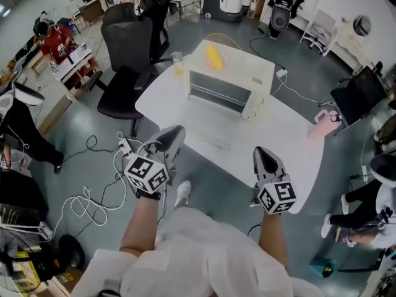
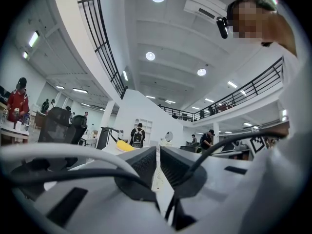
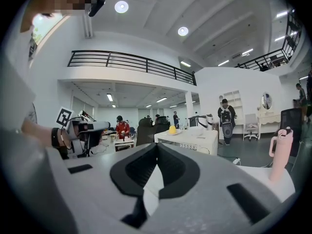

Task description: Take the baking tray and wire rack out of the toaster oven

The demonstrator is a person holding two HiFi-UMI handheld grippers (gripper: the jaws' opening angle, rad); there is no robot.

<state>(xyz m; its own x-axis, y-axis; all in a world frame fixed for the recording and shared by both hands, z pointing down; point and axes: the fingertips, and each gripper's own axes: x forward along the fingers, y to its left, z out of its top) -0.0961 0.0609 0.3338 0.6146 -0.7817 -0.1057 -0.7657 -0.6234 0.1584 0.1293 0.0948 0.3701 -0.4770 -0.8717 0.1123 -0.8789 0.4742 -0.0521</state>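
Head view: toaster oven (image 1: pixel 229 85) stands mid-way along the white table (image 1: pixel 291 147), front towards the person, a yellow item (image 1: pixel 213 57) on its top. What sits inside it is too small to make out. Left gripper (image 1: pixel 177 133) and right gripper (image 1: pixel 263 152) hang at the table's near edge, well short of the oven. The only print that can be made out is the square markers on their cubes.

Left gripper view: jaws a sliver apart, holding nothing; only the yellow item shows past them.

Right gripper view: jaws together, empty. It alone shows the oven's side controls and a pink bottle (image 3: pixel 280 152) upright.
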